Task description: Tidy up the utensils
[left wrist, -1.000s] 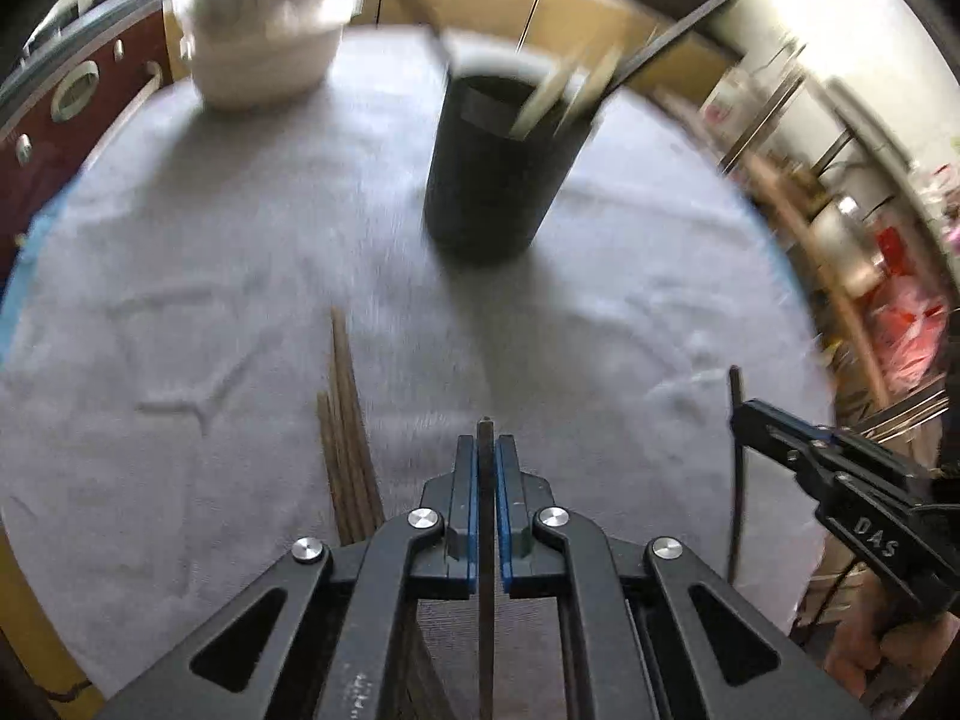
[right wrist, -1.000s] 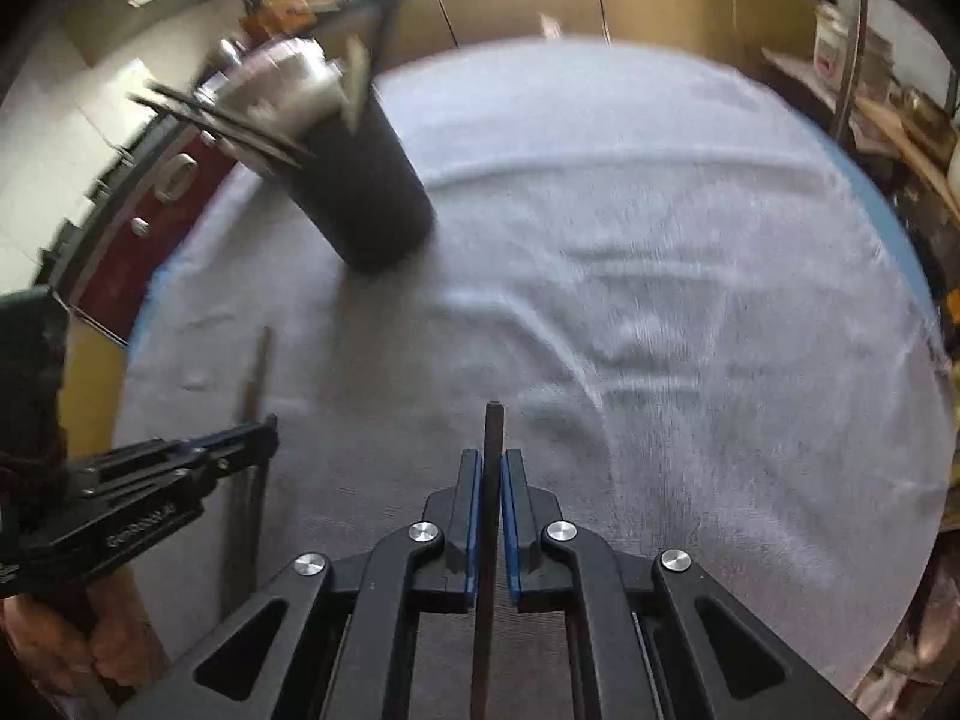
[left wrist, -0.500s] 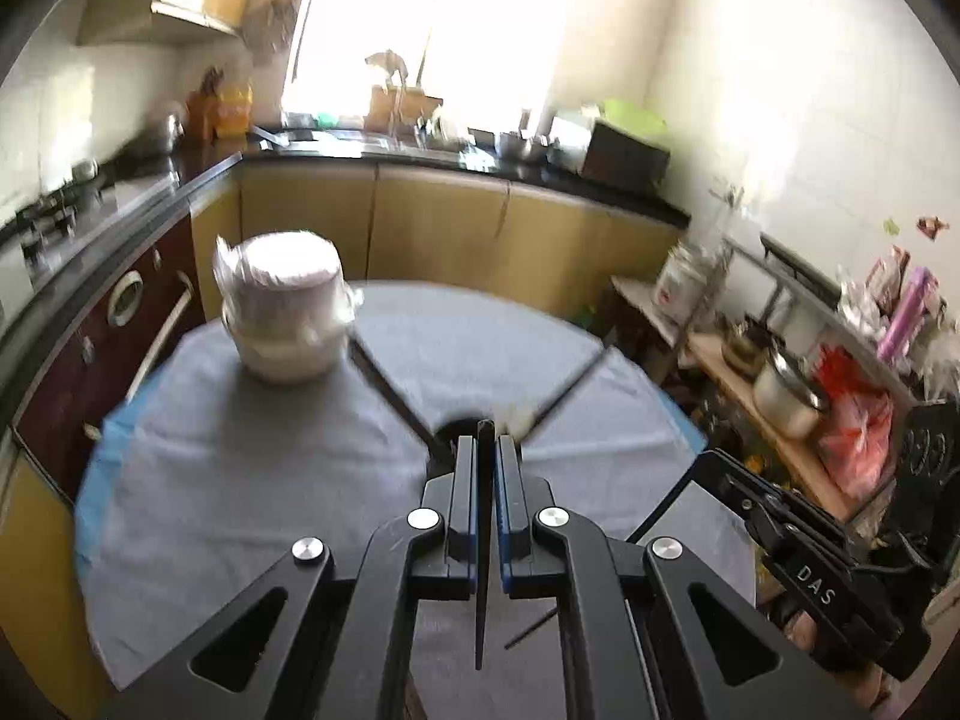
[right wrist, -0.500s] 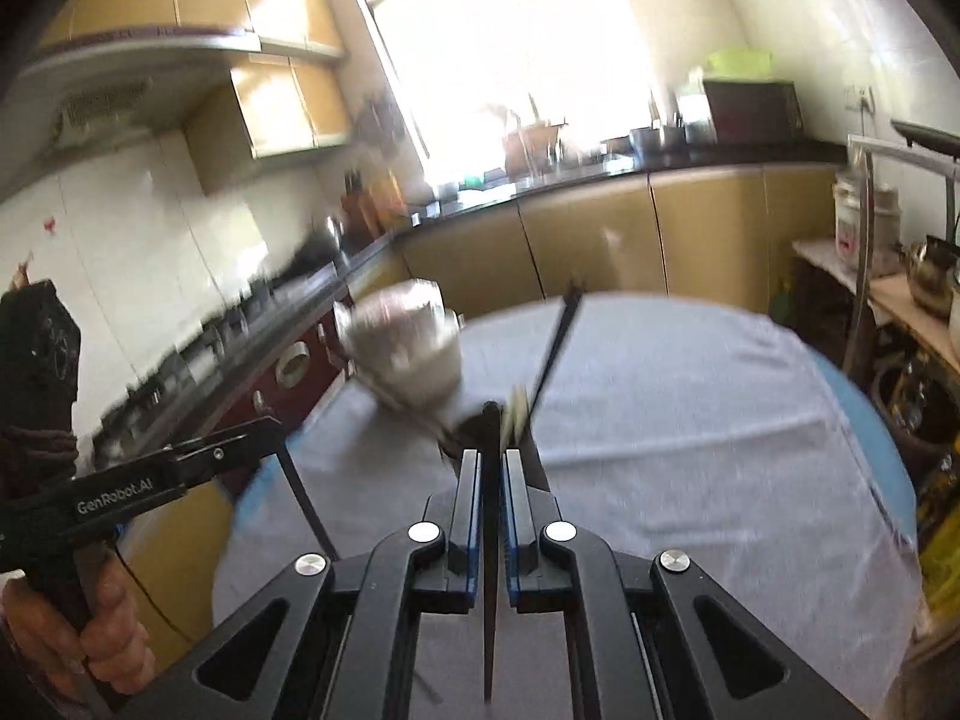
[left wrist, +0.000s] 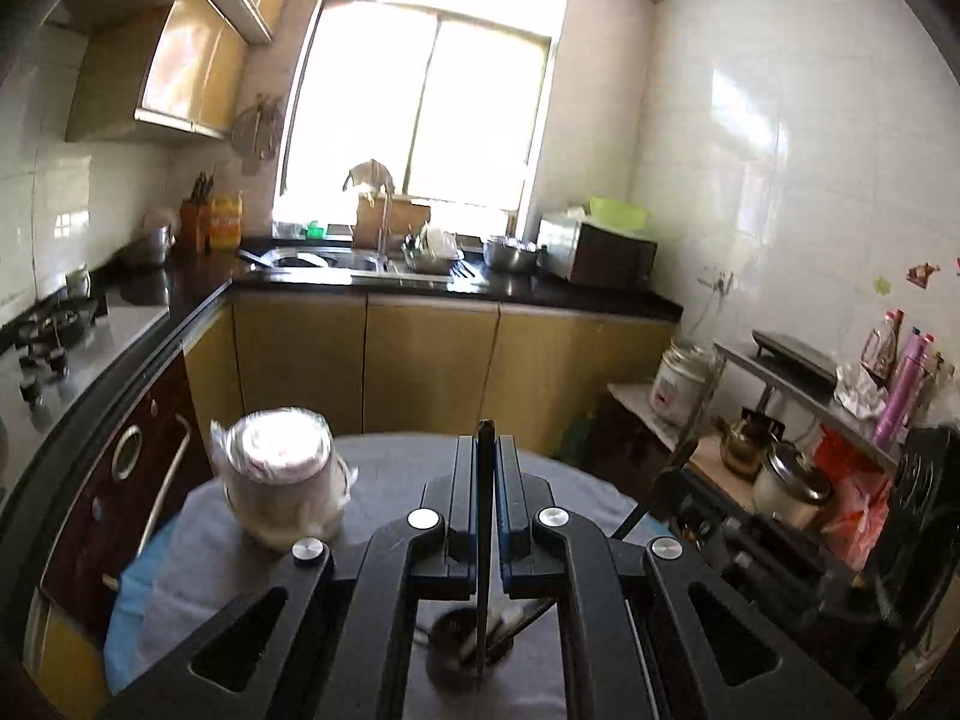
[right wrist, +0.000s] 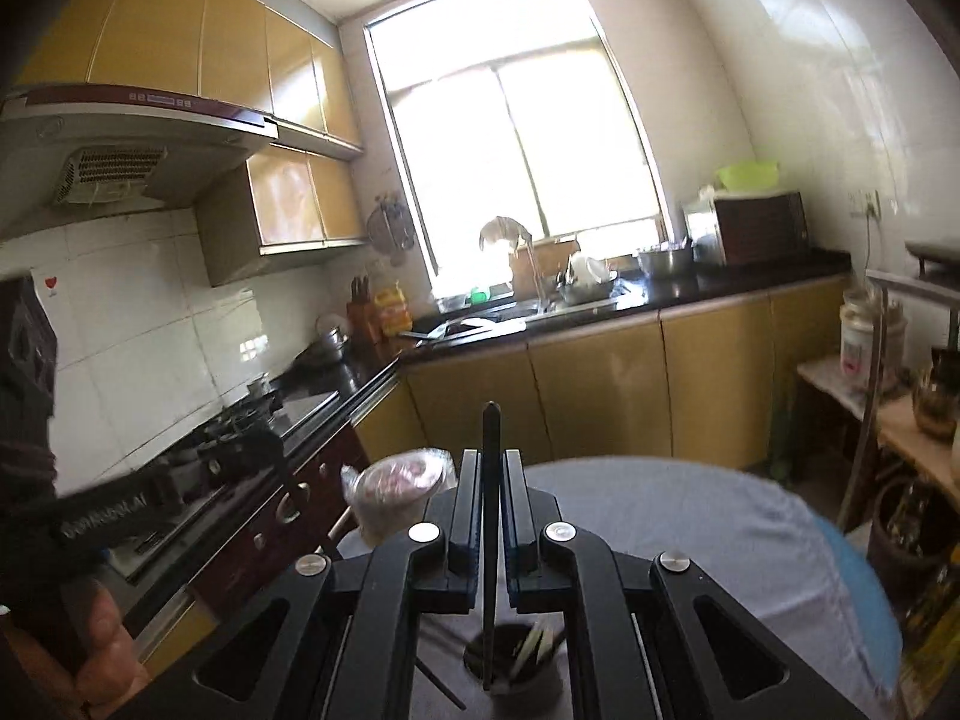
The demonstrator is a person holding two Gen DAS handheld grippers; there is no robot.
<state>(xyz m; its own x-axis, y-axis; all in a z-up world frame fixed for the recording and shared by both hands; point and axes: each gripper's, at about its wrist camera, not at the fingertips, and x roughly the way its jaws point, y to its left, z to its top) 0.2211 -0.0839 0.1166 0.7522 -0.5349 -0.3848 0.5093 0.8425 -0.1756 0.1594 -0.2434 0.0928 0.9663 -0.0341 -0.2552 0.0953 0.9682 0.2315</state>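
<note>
The left claw (left wrist: pixel 485 450) was clenched on one dark chopstick (left wrist: pixel 483 546), which ran upright between the pads and stuck out a bit past the tips. The right claw (right wrist: pixel 491 462) was clenched on another dark chopstick (right wrist: pixel 491 516) in the same way.

Landmark: the dark utensil cup (left wrist: pixel 468 648) on the round tabletop (left wrist: pixel 198 546), covered w/ a grey cloth. In both wrist views the lower end of each held chopstick showed over the cup mouth; whether it was inside or only in front of it, I cannot tell. The cup (right wrist: pixel 516 660) already held several utensils, some pale, some dark, leaning outward.

Left of the cup and farther back stood a stack of bowls wrapped in plastic (left wrist: pixel 279 486), near the tabletop edge. In the right wrist view the left claw's body (right wrist: pixel 174 480) appeared well left of the cup, w/ a hand (right wrist: pixel 102 654) on its handle.

Far behind the cup: yellow cabinets (left wrist: pixel 432 372), a black kitchen worktop w/ sink (left wrist: pixel 324 261), and a bright window (left wrist: pixel 432 114).
</note>
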